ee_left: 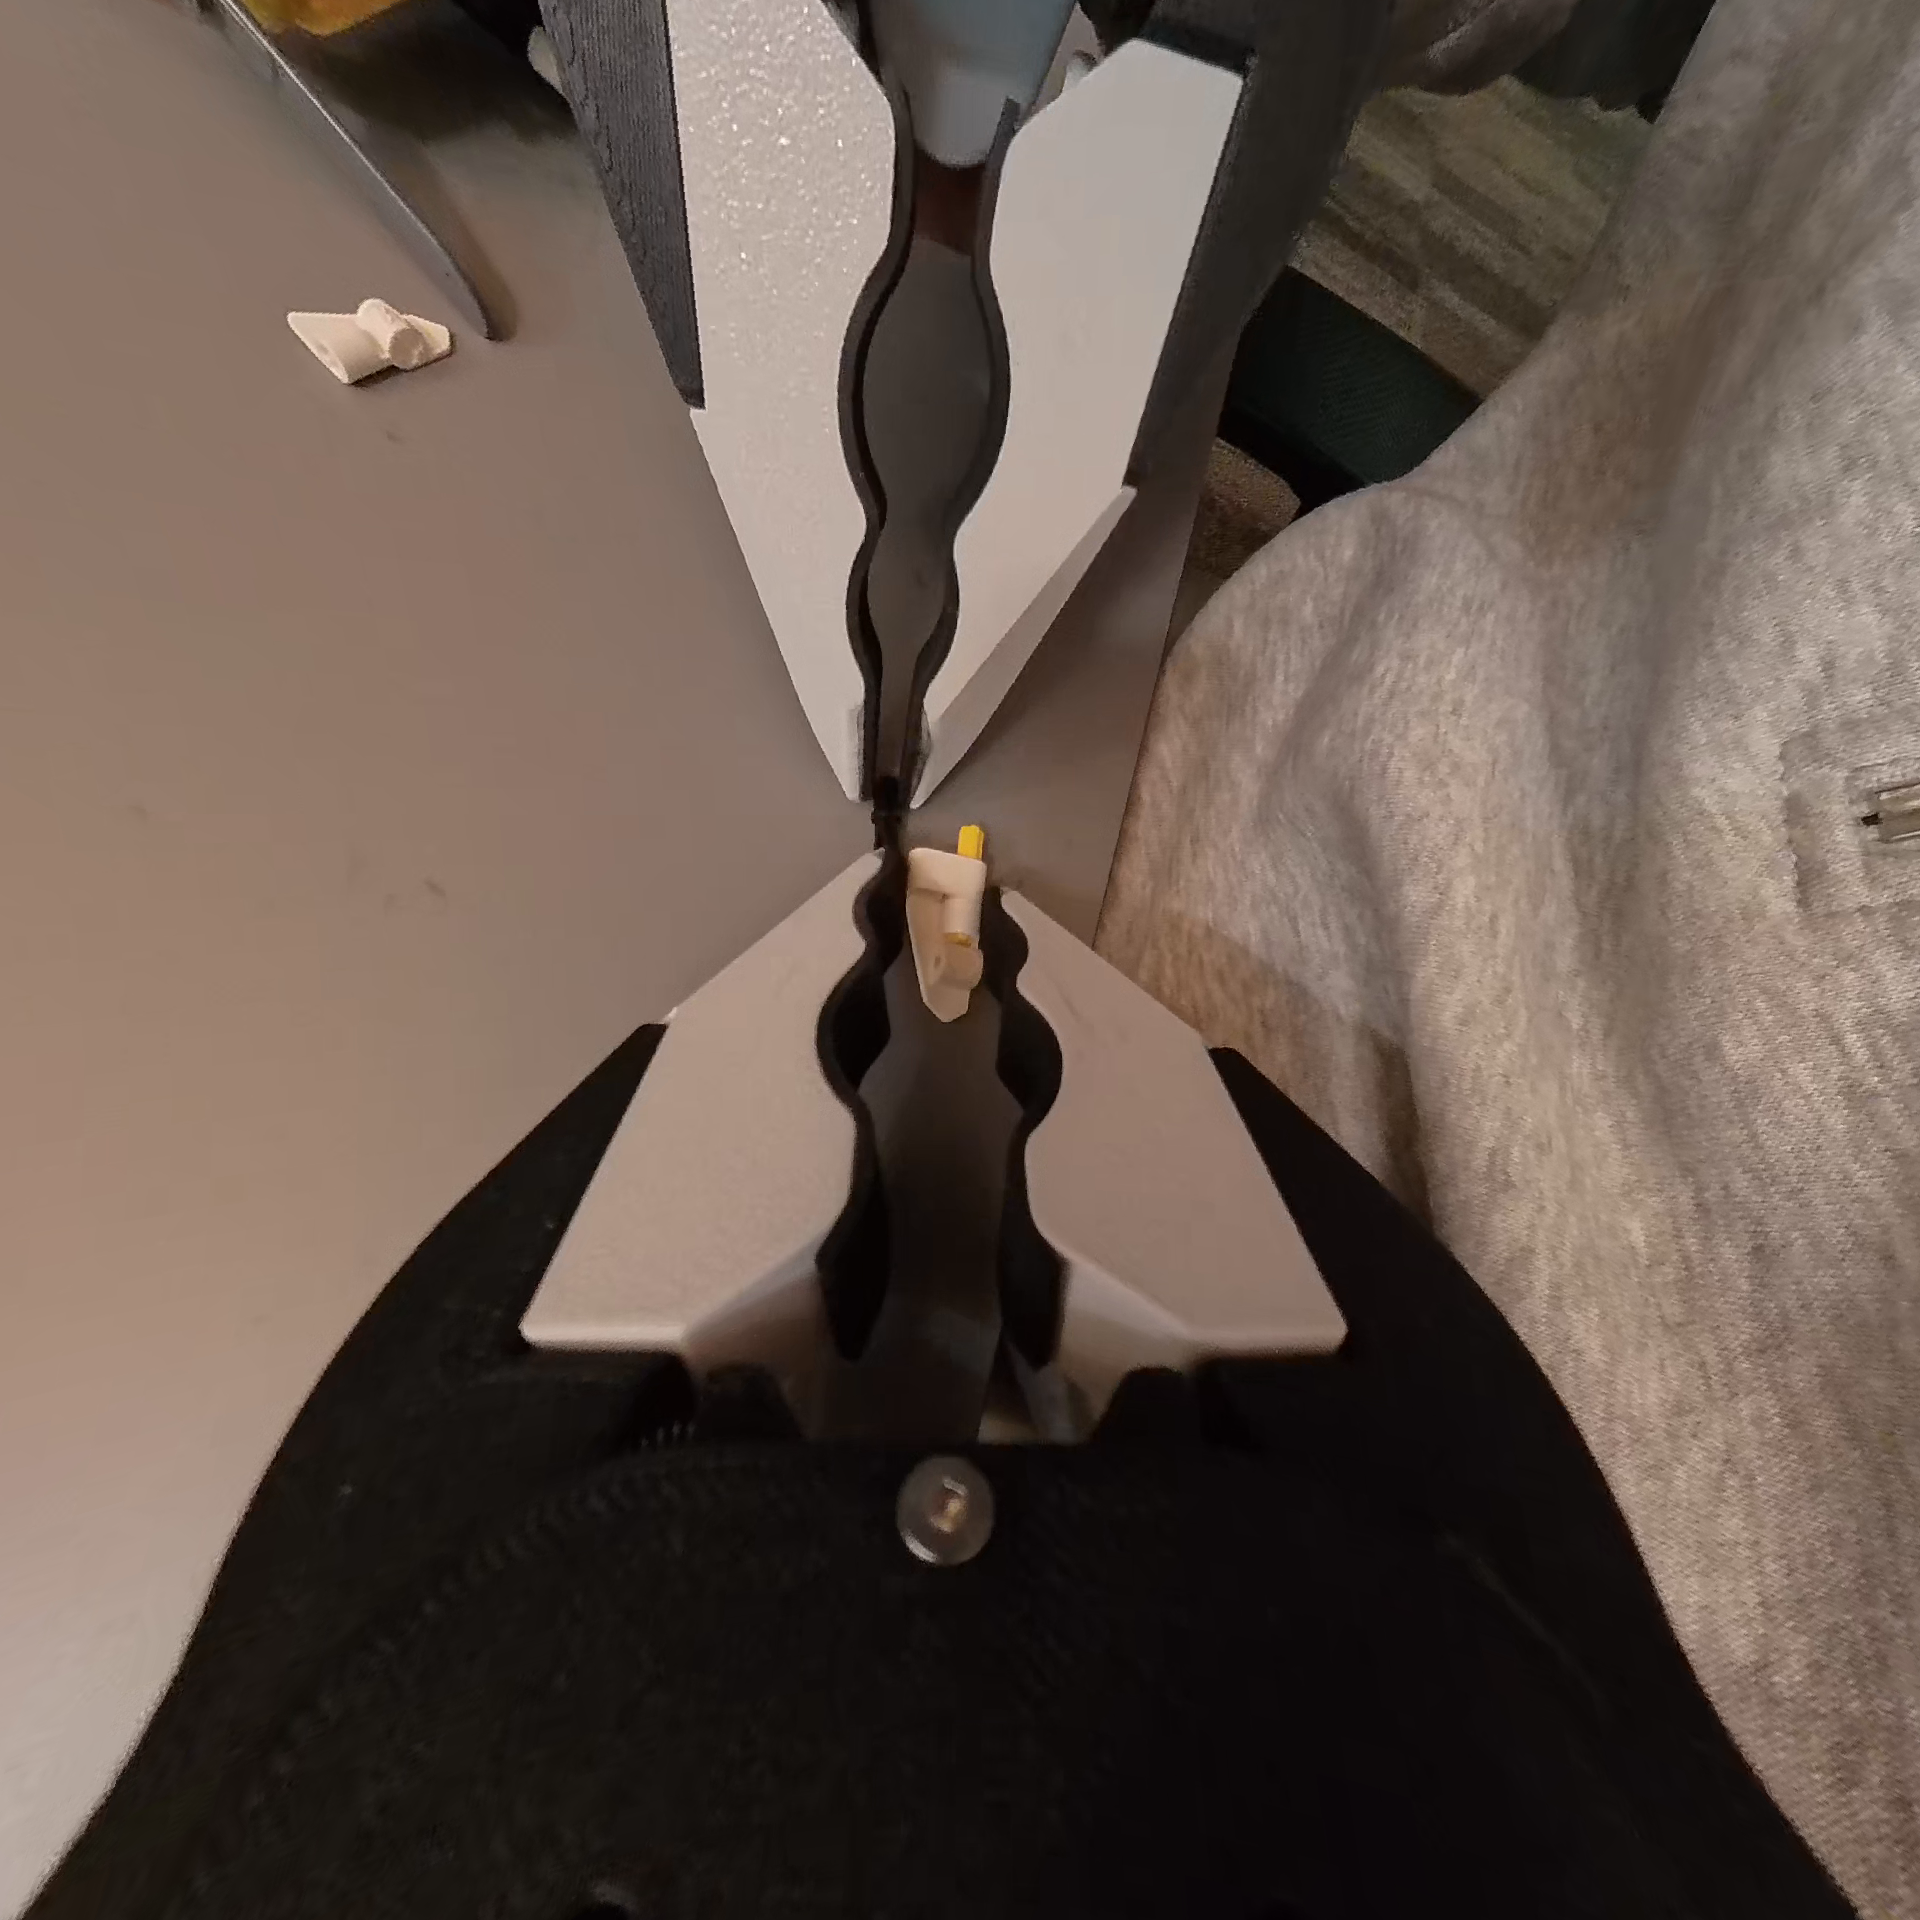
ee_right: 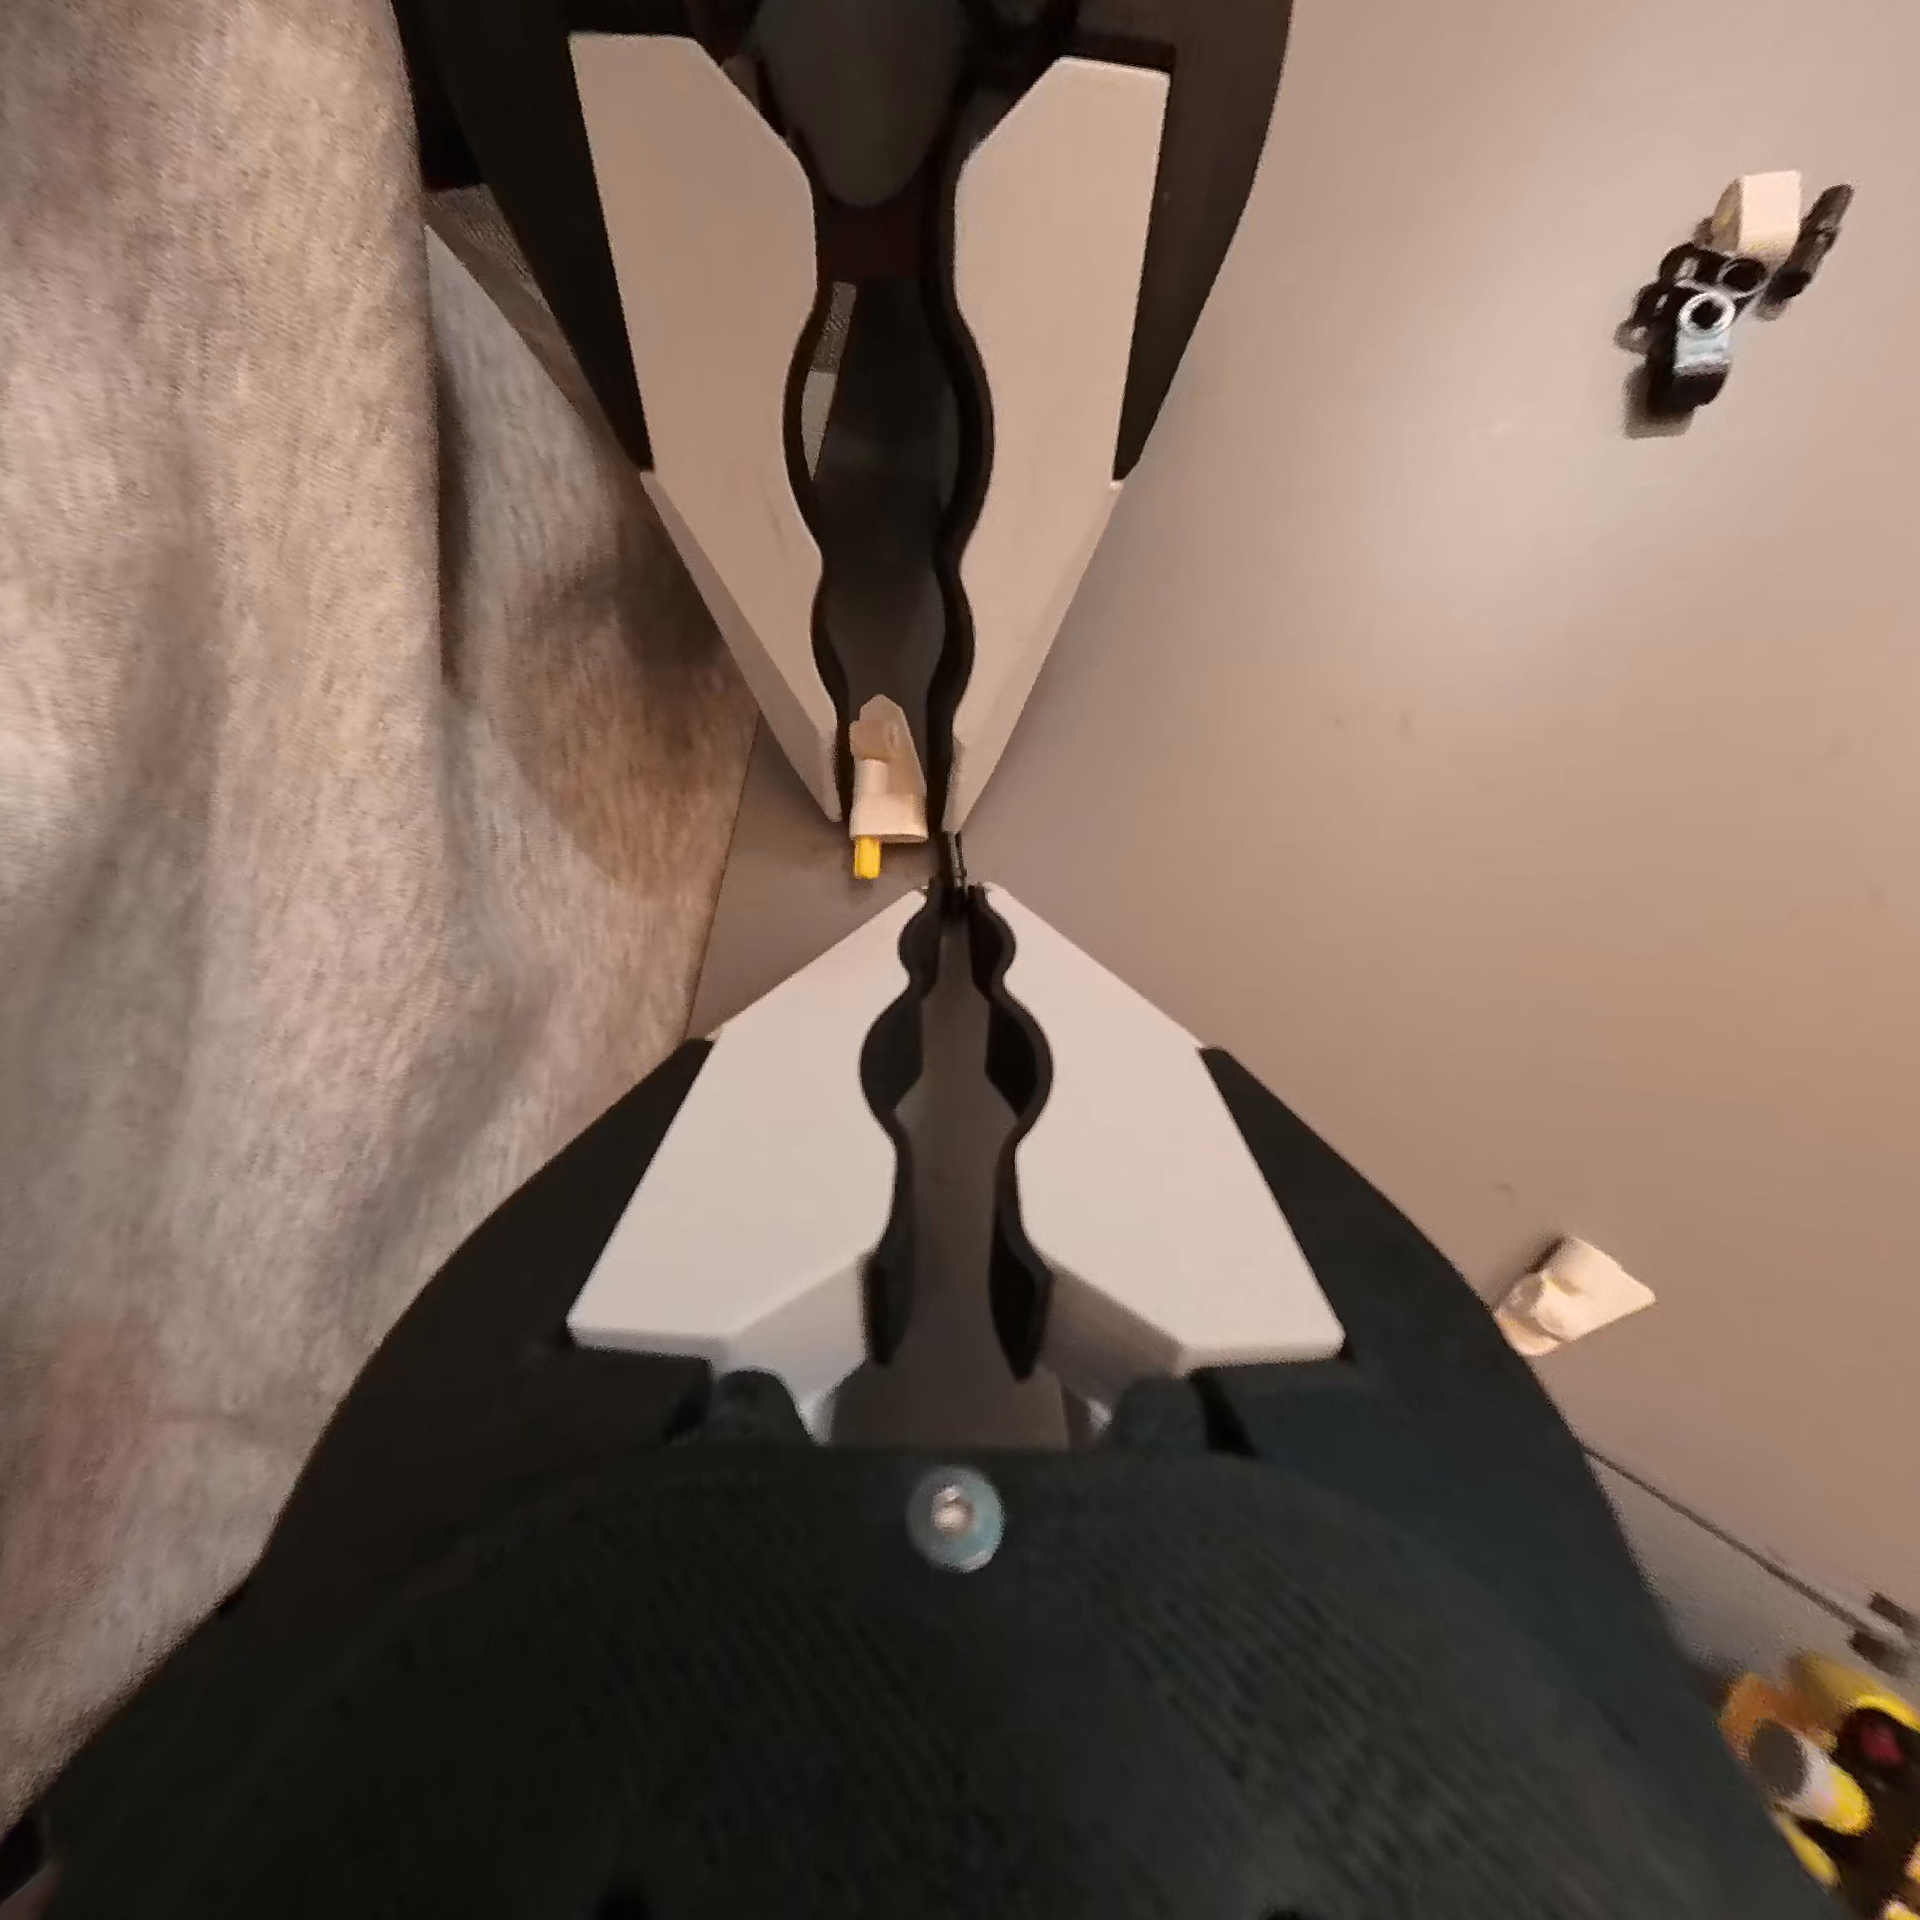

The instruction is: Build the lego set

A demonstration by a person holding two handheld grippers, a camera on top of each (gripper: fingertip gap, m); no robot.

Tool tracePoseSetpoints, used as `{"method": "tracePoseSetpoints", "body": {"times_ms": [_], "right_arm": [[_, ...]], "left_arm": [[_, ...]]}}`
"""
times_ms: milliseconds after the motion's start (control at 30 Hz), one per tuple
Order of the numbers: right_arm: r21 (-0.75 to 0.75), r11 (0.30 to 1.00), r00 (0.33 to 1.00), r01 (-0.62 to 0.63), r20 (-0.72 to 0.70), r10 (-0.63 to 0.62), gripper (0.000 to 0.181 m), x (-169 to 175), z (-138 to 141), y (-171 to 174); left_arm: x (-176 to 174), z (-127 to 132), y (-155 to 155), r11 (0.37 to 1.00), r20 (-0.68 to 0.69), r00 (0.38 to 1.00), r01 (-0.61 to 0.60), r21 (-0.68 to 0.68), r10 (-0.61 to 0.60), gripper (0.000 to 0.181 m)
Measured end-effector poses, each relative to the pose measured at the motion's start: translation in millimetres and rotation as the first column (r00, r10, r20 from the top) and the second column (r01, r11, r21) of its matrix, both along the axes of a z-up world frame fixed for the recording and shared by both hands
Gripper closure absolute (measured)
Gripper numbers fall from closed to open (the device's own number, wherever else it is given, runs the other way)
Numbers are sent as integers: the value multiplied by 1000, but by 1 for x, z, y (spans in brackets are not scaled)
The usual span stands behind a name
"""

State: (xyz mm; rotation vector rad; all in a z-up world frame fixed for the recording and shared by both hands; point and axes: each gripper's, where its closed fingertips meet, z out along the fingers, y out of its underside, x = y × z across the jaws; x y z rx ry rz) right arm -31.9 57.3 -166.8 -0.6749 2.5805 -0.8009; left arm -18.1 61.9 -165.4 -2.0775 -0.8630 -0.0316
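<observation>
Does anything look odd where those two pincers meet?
Slightly: the white piece with the yellow pin sits off-centre against one pad of the left gripper, not squarely between its fingers. Nothing looks broken or spilled.

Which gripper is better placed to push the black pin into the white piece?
Probably the right gripper: it pinches the black pin at its tips, almost touching the white piece, which the left gripper holds.

A: How do the two grippers stand?
B: Tip to tip. The left gripper clamps a white piece; the right gripper pinches a small black pin.
</observation>
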Motion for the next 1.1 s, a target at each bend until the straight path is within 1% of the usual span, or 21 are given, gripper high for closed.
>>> {"method": "tracePoseSetpoints", "body": {"times_ms": [133,300,433,700,1100], "right_arm": [[-18,1000,1000,13,2,-13,179,0,0,1],[11,1000,998,14,55,-14,180,8,1,6],[14,1000,998,26,58,-27,180,4,1,2],[22,1000,995,3,102,-6,180,6,2,1],[121,992,963,16,265,-48,180,5,4,-2]], "left_arm": [[0,0,-1,1000,-10,1000,-10,-4,10,169],[-2,0,-3,999,-21,999,-34,1,34,169],[-2,0,-3,999,-31,999,-34,-10,34,169],[-1,-1,-3,999,-43,999,-30,-31,29,169],[0,-1,-3,999,-29,999,-14,-32,13,168]]}}
